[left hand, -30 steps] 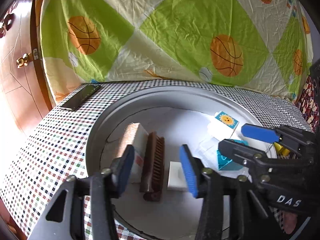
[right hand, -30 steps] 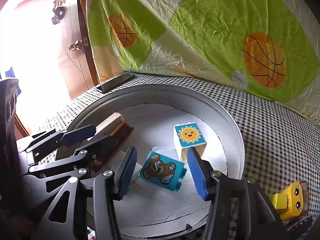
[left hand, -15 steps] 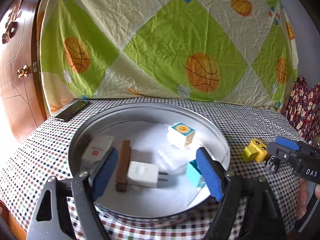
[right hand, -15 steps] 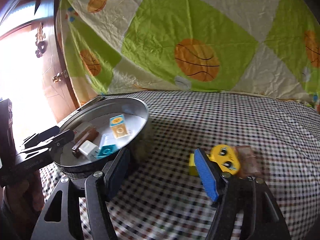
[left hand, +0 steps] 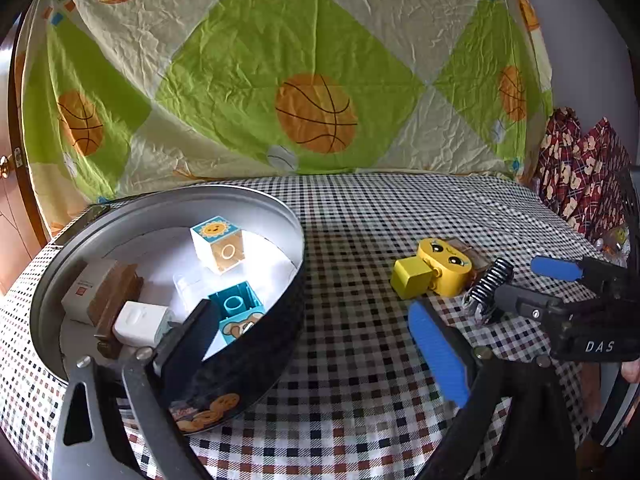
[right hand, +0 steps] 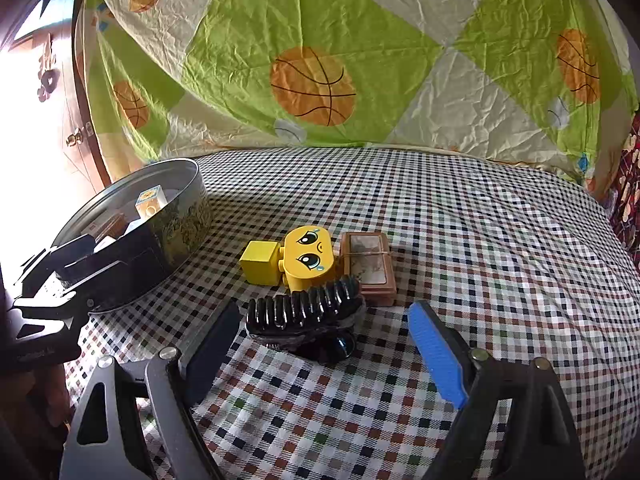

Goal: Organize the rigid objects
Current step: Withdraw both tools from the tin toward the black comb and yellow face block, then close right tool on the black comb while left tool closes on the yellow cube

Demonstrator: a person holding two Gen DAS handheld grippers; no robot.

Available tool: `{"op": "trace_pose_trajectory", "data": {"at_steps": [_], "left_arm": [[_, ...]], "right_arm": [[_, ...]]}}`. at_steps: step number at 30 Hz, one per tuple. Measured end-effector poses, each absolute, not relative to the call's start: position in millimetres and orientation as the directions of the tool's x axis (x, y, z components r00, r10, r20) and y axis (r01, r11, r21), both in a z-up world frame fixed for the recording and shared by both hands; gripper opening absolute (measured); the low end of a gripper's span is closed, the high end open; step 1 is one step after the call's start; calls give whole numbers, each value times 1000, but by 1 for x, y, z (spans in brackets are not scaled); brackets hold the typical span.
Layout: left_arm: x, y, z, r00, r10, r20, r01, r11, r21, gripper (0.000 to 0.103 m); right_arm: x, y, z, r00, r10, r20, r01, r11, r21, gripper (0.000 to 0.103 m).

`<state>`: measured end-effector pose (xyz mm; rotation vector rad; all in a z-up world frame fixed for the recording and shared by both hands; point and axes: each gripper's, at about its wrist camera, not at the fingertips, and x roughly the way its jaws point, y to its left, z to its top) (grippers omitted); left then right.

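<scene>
A round metal tin (left hand: pixel 160 208) on the checked cloth holds a sun block (left hand: pixel 218 244), a teal bear block (left hand: pixel 240 312), a white charger (left hand: pixel 140 322) and a brown brush (left hand: pixel 116 300). My left gripper (left hand: pixel 312 348) straddles the tin's near wall; its jaws are opening and grip nothing. Right of the tin lie a yellow face block (right hand: pixel 296 260), a brown banded pack (right hand: pixel 370 264) and a black claw clip (right hand: pixel 304 312). My right gripper (right hand: pixel 324 348) is just short of the clip. Its jaws are opening, and the clip sits untouched ahead of the gap.
A basketball-print sheet (right hand: pixel 312 84) hangs behind the table. A wooden door (right hand: pixel 76 132) stands at the left and a red patterned cloth (left hand: pixel 580 176) at the far right. Bare checked tablecloth (right hand: pixel 500 240) stretches right of the loose items.
Both grippers have drawn back out of the tin and swung right, their jaws widening. The right one now faces the clip and yellow block; the bear block stays in the tin.
</scene>
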<state>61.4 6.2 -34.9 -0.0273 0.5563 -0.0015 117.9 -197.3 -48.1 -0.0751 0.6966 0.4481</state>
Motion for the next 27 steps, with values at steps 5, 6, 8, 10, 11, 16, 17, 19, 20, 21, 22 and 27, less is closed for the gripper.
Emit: {"op": "trace_pose_trajectory", "data": {"at_steps": [5, 6, 8, 10, 11, 16, 17, 19, 20, 21, 22, 27], "left_arm": [[65, 4, -34, 846, -6, -534, -7, 1000, -22, 98], [66, 4, -34, 844, -7, -536, -4, 1000, -20, 98], [67, 1, -35, 841, -11, -541, 3, 1000, -17, 98], [68, -3, -36, 842, -6, -540, 5, 1000, -5, 99], [68, -4, -36, 842, -5, -539, 5, 1000, -1, 99], [68, -8, -34, 842, -29, -538, 32, 999, -3, 99], [68, -10, -33, 844, -30, -536, 37, 999, 1, 99], [67, -16, -31, 847, -39, -529, 53, 999, 12, 99], [67, -20, -30, 848, -45, -528, 65, 998, 19, 98], [68, -24, -29, 849, -48, -526, 73, 997, 26, 98], [69, -30, -28, 850, -52, -524, 83, 996, 36, 98], [86, -55, -32, 829, -75, -555, 135, 988, 68, 95]], "right_arm": [[129, -185, -55, 647, 351, -677, -438, 898, 47, 91], [132, -183, -57, 638, 349, -686, -438, 898, 48, 91], [137, -180, -59, 629, 334, -702, -433, 901, 40, 91], [140, -178, -62, 622, 325, -712, -430, 902, 36, 91], [143, -178, -64, 611, 329, -720, -430, 902, 47, 91], [147, -186, -66, 586, 369, -722, -429, 896, 110, 72], [146, -188, -65, 594, 366, -717, -423, 900, 109, 72], [144, -192, -62, 611, 369, -700, -412, 904, 117, 72], [143, -194, -60, 624, 370, -689, -403, 907, 122, 72], [141, -199, -58, 642, 364, -675, -386, 914, 126, 72], [141, -202, -56, 660, 351, -665, -366, 922, 124, 72], [148, -229, -44, 724, 288, -627, -244, 957, 157, 72]]}}
